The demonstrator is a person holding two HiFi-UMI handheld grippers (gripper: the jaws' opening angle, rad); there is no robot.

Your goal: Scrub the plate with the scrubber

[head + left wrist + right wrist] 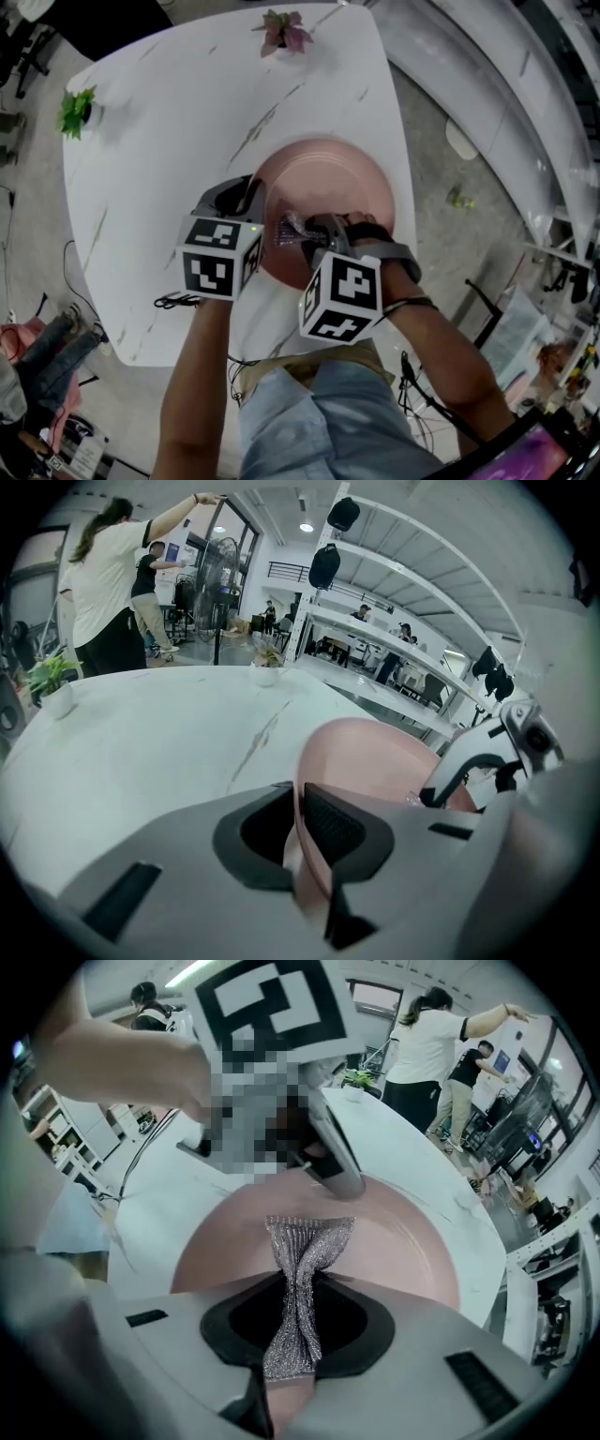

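A pink plate (328,183) lies on the white marble table (169,141), near its right edge. My left gripper (253,192) is shut on the plate's left rim (305,808), which is pinched between the dark pads. My right gripper (302,228) holds a silver mesh scrubber (298,1283) squeezed between its jaws, and the scrubber's free end (289,228) rests on the plate's surface (394,1241) near the left gripper. In the right gripper view the left gripper's finger (339,1162) sits on the rim just beyond the scrubber.
Two small potted plants stand on the table: a green one (78,111) at the far left and a reddish one (284,31) at the far edge. A black cable (178,300) lies at the near edge. People stand beyond the table (103,583).
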